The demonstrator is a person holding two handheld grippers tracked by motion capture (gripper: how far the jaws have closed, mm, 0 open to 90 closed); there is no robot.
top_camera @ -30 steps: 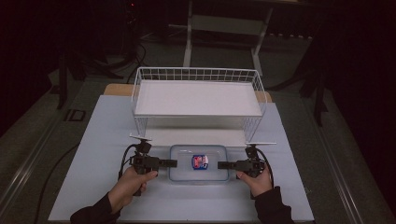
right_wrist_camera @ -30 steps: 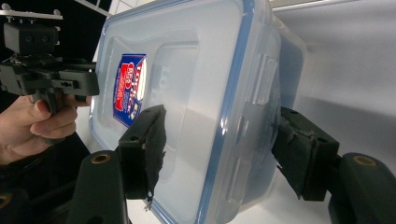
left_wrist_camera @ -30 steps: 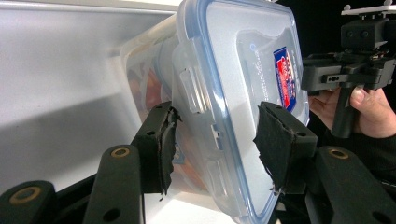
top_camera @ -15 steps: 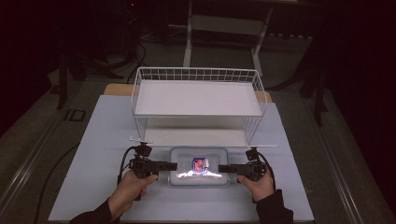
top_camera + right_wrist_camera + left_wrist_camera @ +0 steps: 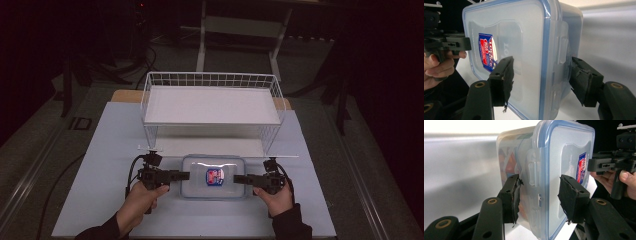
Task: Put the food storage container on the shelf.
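Lidded plastic box (image 5: pixel 214 176) (colourful contents, blurred): left claw (image 5: pixel 539 195) closing astride; right claw (image 5: pixel 541 75) gripping.

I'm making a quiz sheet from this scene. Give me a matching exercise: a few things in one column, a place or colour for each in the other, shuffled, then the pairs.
1. lidded container
2. wire shelf rack
3. left gripper
4. label

a. red and blue, on the lid
b. at the container's left end
c. white, behind the container
d. clear with a blue rim, between the two grippers

Pairs: 1-d, 2-c, 3-b, 4-a
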